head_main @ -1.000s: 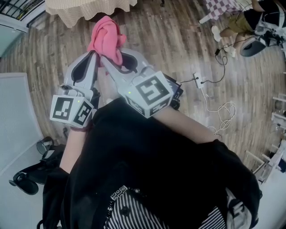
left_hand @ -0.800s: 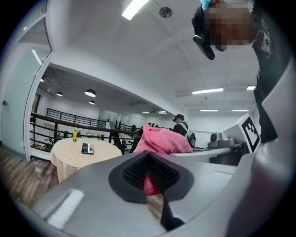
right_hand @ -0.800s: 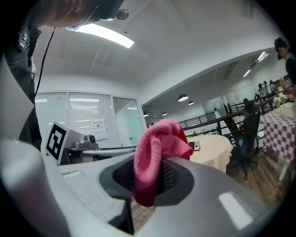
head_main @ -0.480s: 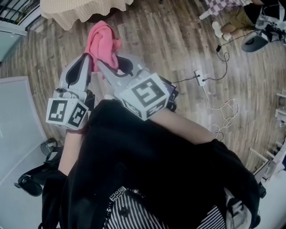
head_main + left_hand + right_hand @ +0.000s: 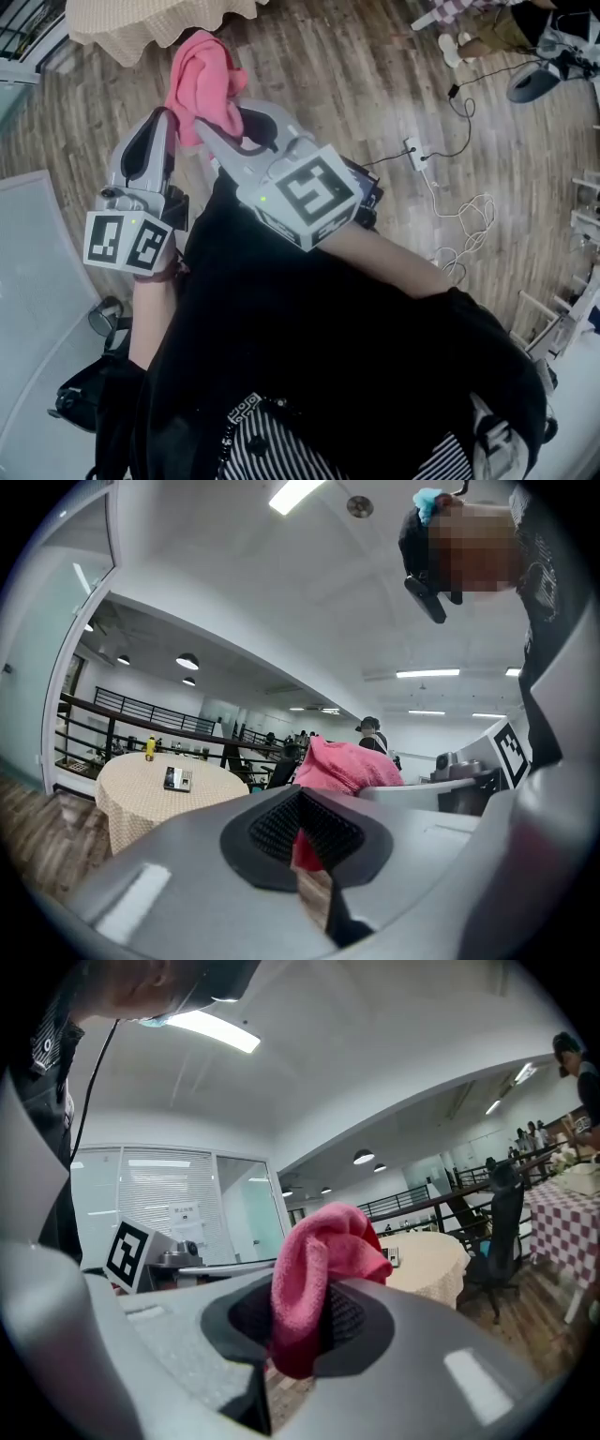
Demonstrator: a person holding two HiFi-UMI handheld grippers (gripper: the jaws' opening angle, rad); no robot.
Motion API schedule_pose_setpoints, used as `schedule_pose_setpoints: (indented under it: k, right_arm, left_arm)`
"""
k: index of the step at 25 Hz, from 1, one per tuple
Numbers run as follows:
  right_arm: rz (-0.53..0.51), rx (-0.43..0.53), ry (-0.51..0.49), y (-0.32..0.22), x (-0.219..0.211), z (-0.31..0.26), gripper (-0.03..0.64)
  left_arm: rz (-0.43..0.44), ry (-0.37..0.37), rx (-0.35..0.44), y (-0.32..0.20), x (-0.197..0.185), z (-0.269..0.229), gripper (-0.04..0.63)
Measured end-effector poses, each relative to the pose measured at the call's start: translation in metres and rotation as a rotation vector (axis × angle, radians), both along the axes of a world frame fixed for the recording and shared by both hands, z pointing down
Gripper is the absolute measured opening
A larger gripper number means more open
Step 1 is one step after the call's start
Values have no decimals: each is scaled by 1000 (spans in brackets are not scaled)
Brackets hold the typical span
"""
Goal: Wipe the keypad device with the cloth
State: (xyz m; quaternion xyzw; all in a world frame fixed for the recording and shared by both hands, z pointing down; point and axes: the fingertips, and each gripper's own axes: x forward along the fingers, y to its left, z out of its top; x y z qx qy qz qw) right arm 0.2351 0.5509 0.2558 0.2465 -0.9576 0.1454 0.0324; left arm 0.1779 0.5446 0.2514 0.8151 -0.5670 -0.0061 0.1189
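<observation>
right claw (image 5: pixel 298 1337): clamped on pink cloth (image 5: pixel 323 1241)
left claw (image 5: pixel 305 844): nipping its corner, I think
step: carrying, no wiping yet
next: reach round surface (image 5: pixel 131 797), 12 o'clock

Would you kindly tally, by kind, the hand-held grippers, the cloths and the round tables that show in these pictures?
Hand-held grippers: 2, the left hand-held gripper and the right hand-held gripper
Pink cloth: 1
Round table: 1
Total: 4
</observation>
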Motion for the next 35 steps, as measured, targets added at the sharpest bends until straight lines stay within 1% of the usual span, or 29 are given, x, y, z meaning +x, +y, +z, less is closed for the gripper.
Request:
schedule_pose_setpoints:
  k: [2,5,11,15,20,26,32,35]
  right_arm:
    - [22,-4,6,-19,-14,1,81]
    - [30,17,20,-46,-41,1,81]
    - [55,21,37,-108,-90,-3,81]
    - [59,26,50,-137,-129,-9,81]
    - [72,35,60,-159,-168,-9,81]
    - [86,49,61,-176,-212,-5,81]
    - [68,84,80,-188,-242,-1,81]
    - [61,85,81,-193,-254,-2,81]
  left_arm:
    - [-3,-12,0,-18,-12,4,2]
    - [-1,-24,0,-49,-32,8,2]
    - [46,-12,10,-113,-74,-1,2]
    - [67,-5,8,-143,-110,-5,2]
    - [94,-2,19,-169,-148,-5,2]
    - [117,-6,33,-188,-191,-3,2]
    - [113,-2,33,-204,-214,3,2]
    - [106,3,31,-210,-225,1,2]
